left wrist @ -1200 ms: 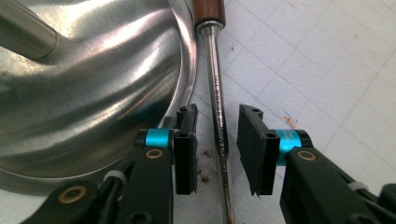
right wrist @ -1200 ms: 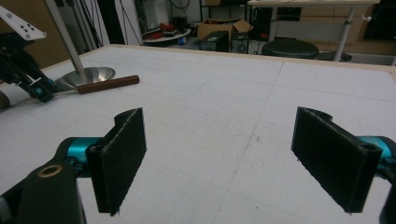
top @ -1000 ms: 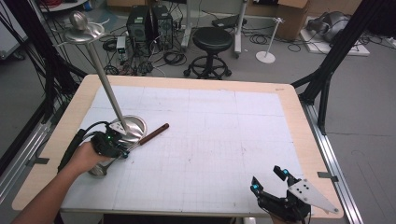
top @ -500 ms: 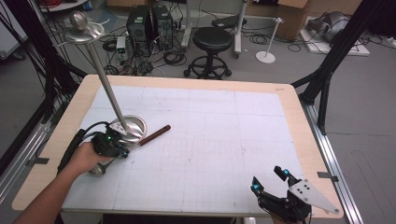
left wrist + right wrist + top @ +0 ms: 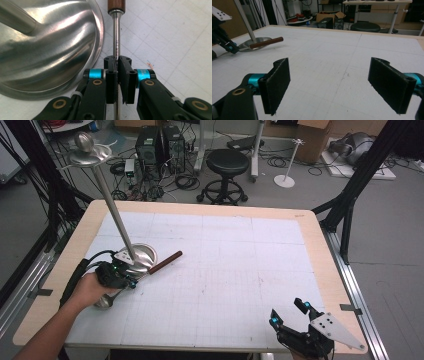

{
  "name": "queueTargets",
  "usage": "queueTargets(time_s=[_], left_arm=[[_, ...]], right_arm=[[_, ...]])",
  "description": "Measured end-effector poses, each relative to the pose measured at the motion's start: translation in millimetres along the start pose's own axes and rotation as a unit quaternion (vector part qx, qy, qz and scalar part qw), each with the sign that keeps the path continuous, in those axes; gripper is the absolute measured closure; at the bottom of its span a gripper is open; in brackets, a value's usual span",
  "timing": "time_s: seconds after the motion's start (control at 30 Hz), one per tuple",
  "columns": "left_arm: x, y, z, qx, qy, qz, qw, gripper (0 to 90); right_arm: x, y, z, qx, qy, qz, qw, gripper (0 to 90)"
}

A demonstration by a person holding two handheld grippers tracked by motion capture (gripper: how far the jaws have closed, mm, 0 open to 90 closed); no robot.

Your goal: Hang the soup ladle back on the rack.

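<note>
– So what's where on my table point(image 5: 310, 227)?
– Stand base point(image 5: 140, 255) sits at my far left, the utensil point(image 5: 165, 262) lying just right of it. My left gripper point(image 5: 131, 281) is before the base, right gripper point(image 5: 289, 315) well apart, near right corner.

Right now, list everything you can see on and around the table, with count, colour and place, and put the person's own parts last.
Table: one, white gridded top with light wood rim, centre.
Metal stand: one, silver, round base at table's left, tall tilted pole with a dish and ball on top.
Ladle: one, steel shaft with brown wooden handle, lying beside the stand's base.
Stool: one, black, on the floor beyond the table.
Computer towers: two, black, floor at the back.
Forearm and hand: one, lower left.
Left hand-held gripper: one, black and cyan, shut on the ladle's shaft.
Right hand-held gripper: one, black and cyan, open, near edge at right.
</note>
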State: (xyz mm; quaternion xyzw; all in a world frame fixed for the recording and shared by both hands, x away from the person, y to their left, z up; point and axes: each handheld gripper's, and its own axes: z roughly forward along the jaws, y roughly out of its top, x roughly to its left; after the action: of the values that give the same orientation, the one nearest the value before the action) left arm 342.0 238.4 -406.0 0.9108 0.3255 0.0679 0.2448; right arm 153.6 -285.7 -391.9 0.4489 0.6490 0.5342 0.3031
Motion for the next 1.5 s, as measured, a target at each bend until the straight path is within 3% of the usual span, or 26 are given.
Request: queueTargets(time_s=[0.13,0.33,0.57,0.83,0.93,0.97,1.0,1.27,1.3,1.33,1.4,1.5], left_arm=[[0.5,-2.1,-8.0,-0.018,0.002,-0.007,0.9998,83.8],[-1.9,-3.2,-14.4,-0.031,0.004,0.002,0.9995,83.8],[-2.7,-6.5,-22.2,-0.053,0.009,-0.002,0.9986,83.8],[-6.8,-11.1,-34.8,-0.094,0.024,0.003,0.9953,83.7],[-9.4,-14.2,-39.1,-0.112,0.031,0.005,0.9932,83.7],[-9.6,-19.4,-41.3,-0.132,0.032,-0.004,0.9907,83.8],[-9.6,-19.4,-41.3,-0.132,0.032,-0.004,0.9907,83.8],[-14.5,-37.7,-52.6,-0.183,0.044,-0.023,0.9818,83.8],[-17.2,-40.4,-55.6,-0.196,0.048,-0.024,0.9792,84.1],[-17.2,-40.4,-55.6,-0.196,0.048,-0.024,0.9792,84.1],[-20.1,-43.1,-57.8,-0.209,0.052,-0.026,0.9762,84.1],[-24.7,-46.5,-58.9,-0.220,0.056,-0.022,0.9737,84.1]], right_arm=[[0.3,-0.1,-0.3,0.000,-0.001,0.002,1.0000,16.7],[0.9,-0.1,-0.3,0.000,0.000,0.004,1.0000,16.7],[0.9,-0.2,-0.6,0.000,-0.001,0.005,1.0000,16.7],[1.0,-0.1,-0.5,0.001,0.000,0.004,1.0000,16.8],[1.1,-0.1,-0.5,-0.001,-0.001,0.003,1.0000,16.7],[1.3,0.0,-0.7,-0.001,-0.001,0.005,1.0000,16.7],[1.4,0.0,-0.8,-0.001,-0.001,0.006,1.0000,16.8],[1.1,-0.1,0.4,0.000,0.001,0.004,1.0000,16.8],[1.7,-0.1,1.0,0.000,0.000,0.005,1.0000,16.8],[1.7,-0.1,1.0,0.000,0.000,0.005,1.0000,16.8],[1.7,-0.4,1.8,0.001,0.001,0.005,1.0000,16.8],[2.0,-0.6,2.1,0.003,0.001,0.006,1.0000,16.8]])
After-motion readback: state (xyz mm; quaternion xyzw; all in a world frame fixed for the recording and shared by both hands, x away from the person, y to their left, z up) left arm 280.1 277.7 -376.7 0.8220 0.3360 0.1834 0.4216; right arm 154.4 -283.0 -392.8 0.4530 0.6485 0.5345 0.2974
